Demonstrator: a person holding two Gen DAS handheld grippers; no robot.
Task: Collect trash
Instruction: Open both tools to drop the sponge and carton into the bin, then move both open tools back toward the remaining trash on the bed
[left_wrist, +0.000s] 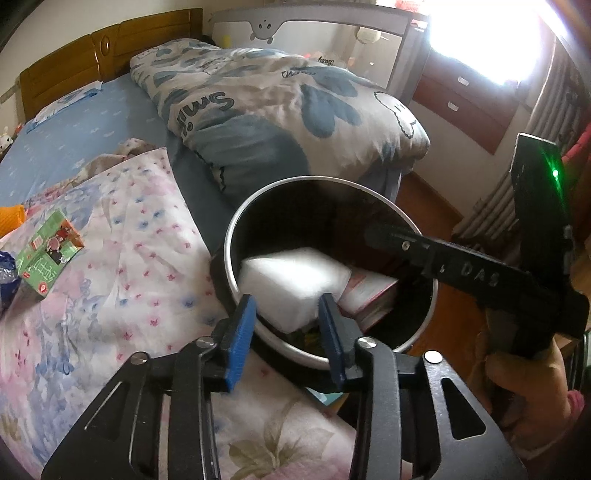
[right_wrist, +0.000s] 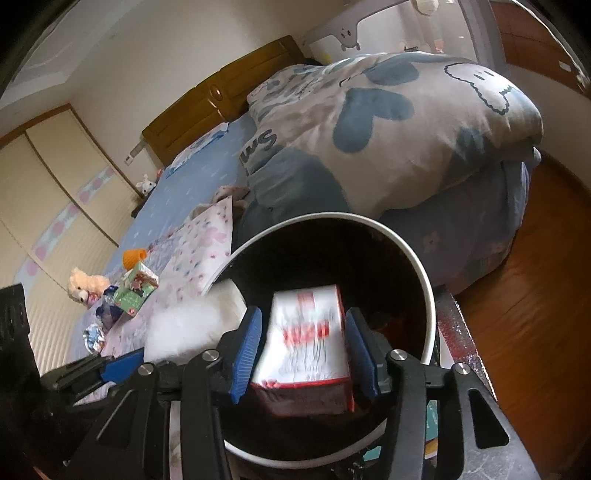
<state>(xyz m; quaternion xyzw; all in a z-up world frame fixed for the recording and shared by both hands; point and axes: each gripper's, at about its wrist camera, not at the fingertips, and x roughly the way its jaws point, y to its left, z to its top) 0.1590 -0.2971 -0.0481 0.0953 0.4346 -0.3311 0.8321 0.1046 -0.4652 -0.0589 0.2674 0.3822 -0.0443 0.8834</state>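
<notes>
step: we drop trash in bin (left_wrist: 236, 236) | left gripper (left_wrist: 286, 332) released, white pack (left_wrist: 291, 284) falling | right gripper (right_wrist: 303, 350) grasping carton (right_wrist: 306, 332) | next: we release carton

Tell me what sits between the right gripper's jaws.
A red-and-white carton sits between the jaws of the right gripper, gripped over the open bin. The right wrist view shows it.

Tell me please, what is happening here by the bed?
A person is collecting trash into a round bin beside the bed. The left hand-held gripper is at the bin's rim with a white block between its fingers, which appear loose around it. The right hand-held gripper holds a red and white carton over the bin's mouth. A green carton and some wrappers are on the bed.
</notes>
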